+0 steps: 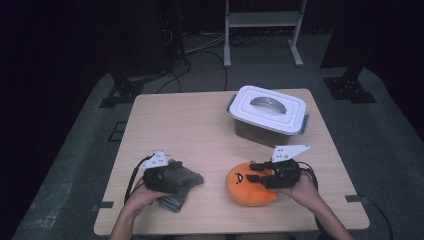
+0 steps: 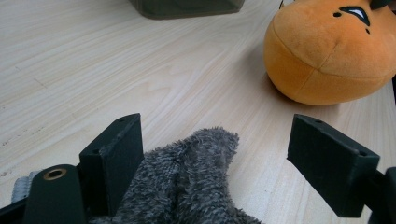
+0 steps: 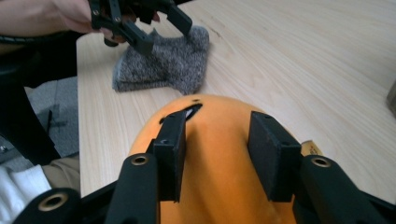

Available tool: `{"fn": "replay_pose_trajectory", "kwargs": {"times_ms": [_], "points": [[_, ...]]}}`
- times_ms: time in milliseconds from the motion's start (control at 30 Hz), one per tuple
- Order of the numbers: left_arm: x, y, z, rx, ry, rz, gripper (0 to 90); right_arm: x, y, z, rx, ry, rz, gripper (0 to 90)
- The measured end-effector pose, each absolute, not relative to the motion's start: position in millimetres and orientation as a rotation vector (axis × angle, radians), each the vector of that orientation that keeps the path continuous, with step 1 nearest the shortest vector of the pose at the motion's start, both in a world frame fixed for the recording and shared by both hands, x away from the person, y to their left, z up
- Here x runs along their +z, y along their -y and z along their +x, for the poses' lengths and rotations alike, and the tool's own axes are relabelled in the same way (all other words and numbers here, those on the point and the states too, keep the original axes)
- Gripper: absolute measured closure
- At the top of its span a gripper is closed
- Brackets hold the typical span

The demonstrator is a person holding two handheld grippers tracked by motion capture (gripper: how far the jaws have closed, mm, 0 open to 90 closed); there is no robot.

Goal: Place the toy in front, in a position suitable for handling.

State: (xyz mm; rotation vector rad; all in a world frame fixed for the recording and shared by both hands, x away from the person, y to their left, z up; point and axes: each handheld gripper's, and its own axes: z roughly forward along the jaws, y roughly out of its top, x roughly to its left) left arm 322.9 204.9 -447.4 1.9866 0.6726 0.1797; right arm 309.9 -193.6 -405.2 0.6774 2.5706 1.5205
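Orange plush toy [image 1: 250, 185] lies on the wooden counter [image 1: 200, 130], near its front edge and in front of a lidded white storage box [image 1: 267, 114]. The right gripper [image 3: 217, 149] sits over the plush with its jaws partly apart, straddling the top of it; whether the pads press on it cannot be told. Left of the plush lies a grey fuzzy sock [image 2: 191, 182]. The left gripper [image 2: 219, 158] rests over the sock, jaws spread wide, the sock lying loosely between them.

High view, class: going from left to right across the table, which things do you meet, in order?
Left gripper → grey fuzzy cloth → orange plush toy → right gripper.
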Motion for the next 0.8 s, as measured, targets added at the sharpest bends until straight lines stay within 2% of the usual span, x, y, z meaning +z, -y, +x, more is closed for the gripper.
{"fn": "replay_pose_trajectory", "kwargs": {"times_ms": [267,800], "points": [[-448,-205,323,0.18,-0.672,1.985,17.3,-398,197,316,1.551,-2.592,0.652,45.7],[-447,-207,324,0.184,-0.671,1.981,17.2,-390,210,330,1.538,-2.595,0.612,38.5]]}}
